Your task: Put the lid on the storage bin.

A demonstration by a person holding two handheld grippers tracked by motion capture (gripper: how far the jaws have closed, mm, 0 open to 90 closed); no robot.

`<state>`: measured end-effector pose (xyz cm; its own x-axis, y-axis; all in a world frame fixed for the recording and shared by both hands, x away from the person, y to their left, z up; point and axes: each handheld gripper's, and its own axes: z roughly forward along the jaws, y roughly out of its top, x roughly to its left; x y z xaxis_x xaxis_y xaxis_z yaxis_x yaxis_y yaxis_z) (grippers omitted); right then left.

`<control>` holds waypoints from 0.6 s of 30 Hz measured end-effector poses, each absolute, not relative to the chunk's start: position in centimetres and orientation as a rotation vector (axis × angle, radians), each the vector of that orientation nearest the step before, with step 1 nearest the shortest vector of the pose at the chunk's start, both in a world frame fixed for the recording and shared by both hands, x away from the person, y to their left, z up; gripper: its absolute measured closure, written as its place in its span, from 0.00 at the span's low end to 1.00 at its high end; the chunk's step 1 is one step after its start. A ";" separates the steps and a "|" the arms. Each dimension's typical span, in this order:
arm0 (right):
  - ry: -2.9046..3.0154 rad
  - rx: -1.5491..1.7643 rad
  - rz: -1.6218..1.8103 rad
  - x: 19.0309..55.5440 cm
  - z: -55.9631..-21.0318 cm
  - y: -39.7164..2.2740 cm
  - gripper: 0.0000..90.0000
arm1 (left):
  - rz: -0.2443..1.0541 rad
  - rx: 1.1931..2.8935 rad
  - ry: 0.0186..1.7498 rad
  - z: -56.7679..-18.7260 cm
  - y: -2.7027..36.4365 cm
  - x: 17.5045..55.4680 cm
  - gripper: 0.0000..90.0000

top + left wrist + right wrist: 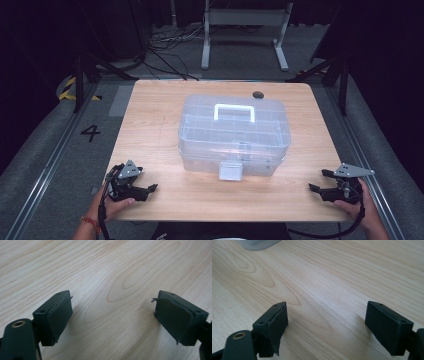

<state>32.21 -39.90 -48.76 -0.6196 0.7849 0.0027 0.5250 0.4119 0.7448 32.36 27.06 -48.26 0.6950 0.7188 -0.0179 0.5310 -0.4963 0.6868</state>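
Observation:
A clear plastic storage box with a white handle on its lid and a latch on its near side stands in the middle of the wooden table. My left gripper rests near the front left corner, pointing right, apart from the box. In the left gripper view, the left gripper is open, with bare wood between its pads. My right gripper sits near the front right corner, pointing left. In the right gripper view, the right gripper is open over bare wood, and a corner of the box shows far off.
A small dark round object lies at the table's far edge behind the box. A white metal frame and cables stand on the floor beyond. A floor mark "4" lies left of the table.

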 end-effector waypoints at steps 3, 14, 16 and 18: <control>2.324 1.131 1.040 32.2 -48.8 -39.9 0.21 | 0.354 2.219 0.951 -48.3 27.1 32.4 0.16; 2.322 1.134 1.038 32.2 -48.8 -39.9 0.21 | 0.352 2.218 0.951 -48.3 27.1 32.4 0.16; 2.324 1.135 1.038 32.2 -48.7 -39.9 0.21 | 0.352 2.219 0.951 -48.3 27.1 32.4 0.16; 2.324 1.136 1.038 32.2 -48.7 -39.9 0.21 | 0.352 2.219 0.950 -48.3 27.1 32.4 0.16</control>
<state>32.21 -39.92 -48.74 -0.6157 0.7880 0.0047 0.5294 0.4092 0.7432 32.38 27.08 -48.26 0.6959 0.7178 -0.0202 0.5315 -0.4959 0.6867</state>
